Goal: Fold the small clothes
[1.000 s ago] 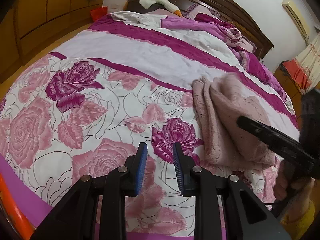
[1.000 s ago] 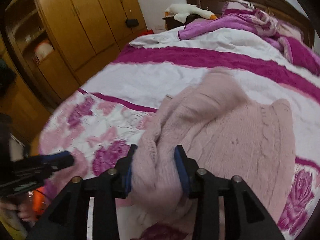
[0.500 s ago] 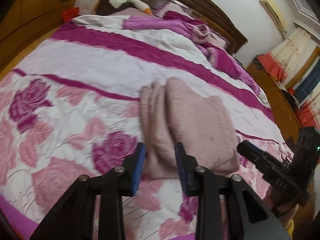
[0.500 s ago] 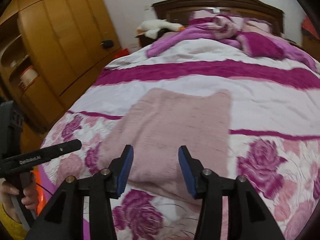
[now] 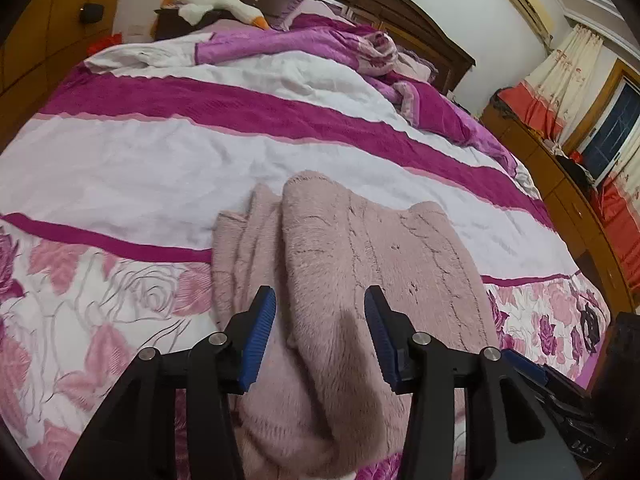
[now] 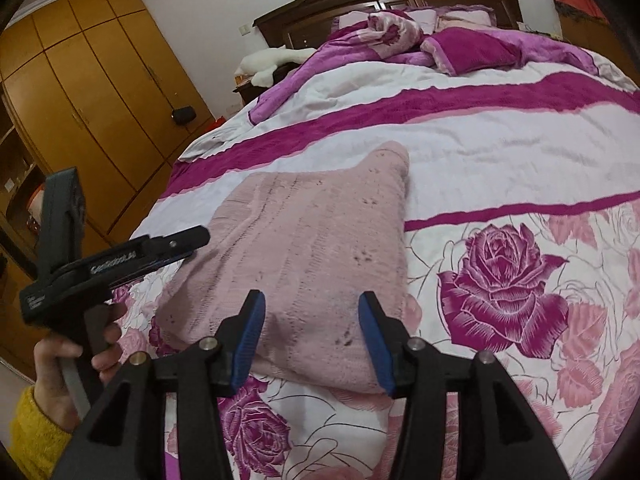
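Observation:
A fuzzy pale-pink knitted garment [image 5: 360, 272] lies folded on the flowered bedspread [image 5: 120, 168], near the bed's front edge. My left gripper [image 5: 320, 332] is open, its blue pads straddling the garment's near fold without closing on it. My right gripper [image 6: 312, 340] is open and empty just above the garment's near edge [image 6: 304, 264]. The left gripper also shows from the side in the right wrist view [image 6: 120, 260], held by a hand in a yellow sleeve.
A crumpled purple blanket [image 5: 320, 48] and pillows lie at the dark wooden headboard [image 5: 360, 4]. A white plush goose [image 5: 216, 0] sits on the bedside stand. A wooden wardrobe [image 6: 88, 92] stands to the left, a wooden cabinet [image 5: 560, 184] to the right.
My right gripper let go of the garment, opened and pulled back. My left gripper moved right over the garment's fold and opened wider.

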The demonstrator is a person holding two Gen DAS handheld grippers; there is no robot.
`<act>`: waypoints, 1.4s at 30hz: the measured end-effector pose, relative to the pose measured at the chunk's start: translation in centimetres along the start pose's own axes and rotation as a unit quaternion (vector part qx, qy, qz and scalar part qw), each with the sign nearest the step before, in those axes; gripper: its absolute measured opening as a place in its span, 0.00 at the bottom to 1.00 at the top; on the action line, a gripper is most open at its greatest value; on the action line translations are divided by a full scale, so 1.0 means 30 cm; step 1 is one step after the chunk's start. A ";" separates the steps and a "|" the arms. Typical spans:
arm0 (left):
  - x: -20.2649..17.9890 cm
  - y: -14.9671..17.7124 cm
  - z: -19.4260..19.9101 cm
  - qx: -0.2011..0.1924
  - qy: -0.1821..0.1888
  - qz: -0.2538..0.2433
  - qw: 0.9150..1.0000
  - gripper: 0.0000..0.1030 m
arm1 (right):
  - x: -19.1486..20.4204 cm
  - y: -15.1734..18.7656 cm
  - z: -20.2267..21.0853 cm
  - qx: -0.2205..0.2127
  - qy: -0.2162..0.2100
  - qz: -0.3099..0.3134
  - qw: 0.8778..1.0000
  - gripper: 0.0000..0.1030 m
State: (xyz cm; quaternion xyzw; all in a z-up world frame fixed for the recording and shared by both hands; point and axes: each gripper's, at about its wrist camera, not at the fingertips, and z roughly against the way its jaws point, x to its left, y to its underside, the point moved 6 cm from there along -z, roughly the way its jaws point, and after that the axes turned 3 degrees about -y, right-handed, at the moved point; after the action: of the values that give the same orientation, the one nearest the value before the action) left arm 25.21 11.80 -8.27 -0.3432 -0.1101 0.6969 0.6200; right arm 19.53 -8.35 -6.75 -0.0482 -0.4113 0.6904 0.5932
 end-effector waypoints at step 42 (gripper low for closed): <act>0.150 0.211 0.099 0.012 -0.068 0.000 0.998 0.19 | -0.006 0.103 -0.099 0.037 -0.004 0.013 0.999 0.56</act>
State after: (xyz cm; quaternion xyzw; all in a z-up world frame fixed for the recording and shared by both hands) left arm 18.40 15.53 -11.29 -0.2880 -0.1436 0.7197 0.6152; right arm 18.81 -6.84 -10.72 -0.0287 -0.3870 0.7130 0.5839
